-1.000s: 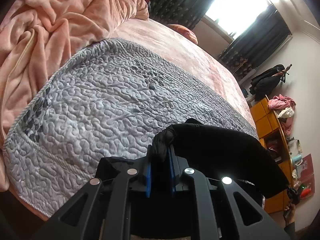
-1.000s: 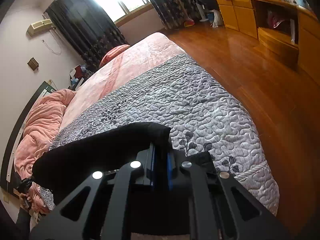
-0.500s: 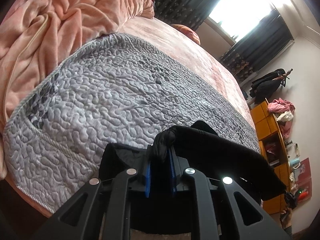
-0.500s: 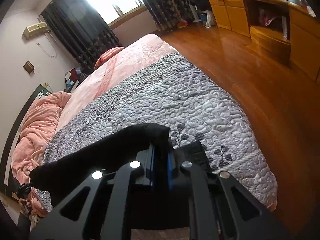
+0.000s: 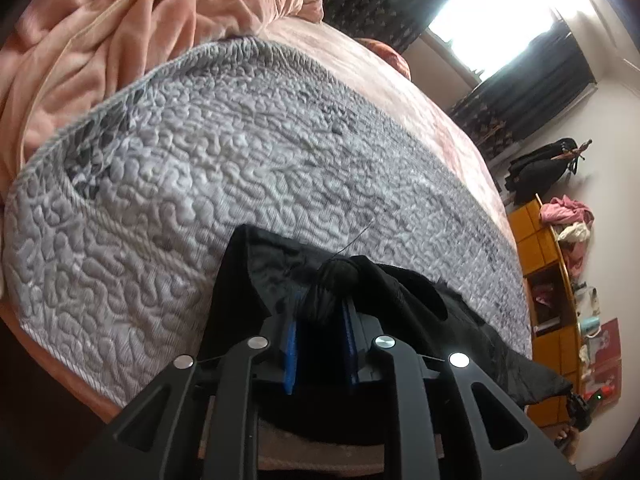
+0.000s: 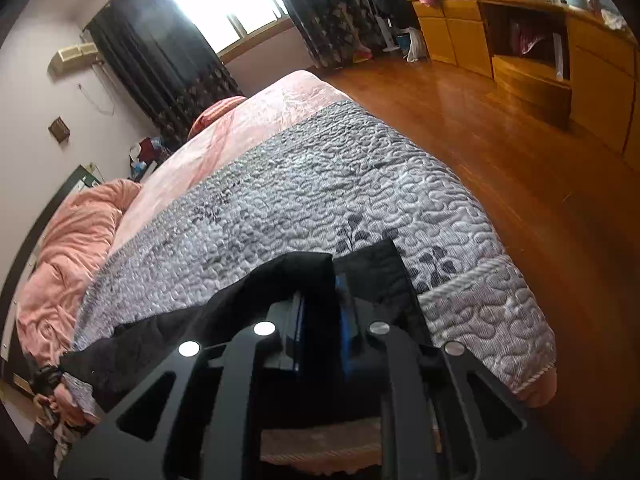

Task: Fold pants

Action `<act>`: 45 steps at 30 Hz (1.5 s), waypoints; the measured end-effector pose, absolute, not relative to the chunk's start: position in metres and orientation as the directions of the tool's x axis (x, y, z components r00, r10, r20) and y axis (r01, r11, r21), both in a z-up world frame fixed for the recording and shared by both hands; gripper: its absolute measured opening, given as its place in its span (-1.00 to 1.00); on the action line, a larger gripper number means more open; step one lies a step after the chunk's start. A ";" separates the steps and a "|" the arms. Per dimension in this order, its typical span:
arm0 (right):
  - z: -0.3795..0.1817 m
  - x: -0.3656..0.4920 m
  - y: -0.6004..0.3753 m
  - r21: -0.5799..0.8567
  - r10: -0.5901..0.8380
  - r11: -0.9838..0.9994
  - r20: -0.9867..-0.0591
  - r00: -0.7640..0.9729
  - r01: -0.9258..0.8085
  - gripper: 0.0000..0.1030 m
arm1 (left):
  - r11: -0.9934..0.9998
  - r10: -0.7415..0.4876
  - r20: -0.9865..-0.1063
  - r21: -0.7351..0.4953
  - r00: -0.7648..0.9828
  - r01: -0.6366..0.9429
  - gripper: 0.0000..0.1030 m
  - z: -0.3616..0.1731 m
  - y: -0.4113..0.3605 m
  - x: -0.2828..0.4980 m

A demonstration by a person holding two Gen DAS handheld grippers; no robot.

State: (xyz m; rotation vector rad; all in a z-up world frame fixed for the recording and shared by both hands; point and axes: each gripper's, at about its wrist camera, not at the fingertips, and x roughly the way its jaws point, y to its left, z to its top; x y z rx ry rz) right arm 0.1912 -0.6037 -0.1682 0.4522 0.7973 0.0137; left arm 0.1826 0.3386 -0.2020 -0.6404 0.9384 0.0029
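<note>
- Since the earlier frames, both grippers have been carried lower and further over the grey quilt (image 5: 248,168), and the black pants (image 5: 420,300) are now draped onto it near the bed's front edge.
- The left gripper (image 5: 318,320) has just been opening; its blue pads are parted slightly, with a bunched corner of the pants between them, held loosely at most.
- The right gripper (image 6: 320,312) has likewise just been opening; a flat edge of the pants (image 6: 200,312) lies between its parted pads, and whether it is pinched cannot be told.
- The step in hand is judged to be laying the garment out and letting go.
- For a clean lay, the cloth should be kept taut between the two grippers until it rests flat, and both corners should be released together so no wrinkle is dragged in.
- Fingers should be drawn back along the cloth, not lifted through it.
</note>
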 end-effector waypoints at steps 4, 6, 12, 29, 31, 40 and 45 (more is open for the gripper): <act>-0.181 0.182 -0.599 0.388 0.170 0.906 -0.701 0.692 0.171 -0.55 | 0.839 -0.245 -0.782 -0.468 0.574 -0.279 -0.57 -0.214 0.332 0.174; -0.188 0.177 -0.601 0.386 0.158 0.902 -0.712 0.684 0.194 -0.23 | 0.860 -0.214 -0.812 -0.420 0.543 -0.290 -0.47 -0.219 0.328 0.171; -0.228 0.165 -0.619 0.375 0.107 0.854 -0.805 0.584 0.360 0.26 | 0.913 -0.019 -0.910 -0.185 0.414 -0.364 0.51 -0.246 0.326 0.158; -0.320 0.078 -0.643 0.758 0.313 0.402 -0.641 0.701 0.514 0.36 | 0.799 -0.138 -0.823 -0.421 0.551 -0.429 0.85 -0.252 0.317 0.106; -0.322 0.084 -0.637 0.777 0.337 0.382 -0.621 0.708 0.500 0.35 | 0.817 -0.155 -0.849 -0.397 0.505 -0.419 0.85 -0.265 0.302 0.123; -0.322 0.111 -0.640 0.799 0.339 0.341 -0.596 0.727 0.496 0.24 | 0.796 -0.146 -0.907 -0.345 0.394 -0.498 -0.02 -0.302 0.286 0.157; -0.331 0.123 -0.651 0.786 0.320 0.322 -0.614 0.721 0.527 0.22 | 0.819 -0.087 -0.920 -0.284 0.383 -0.498 -0.16 -0.302 0.276 0.162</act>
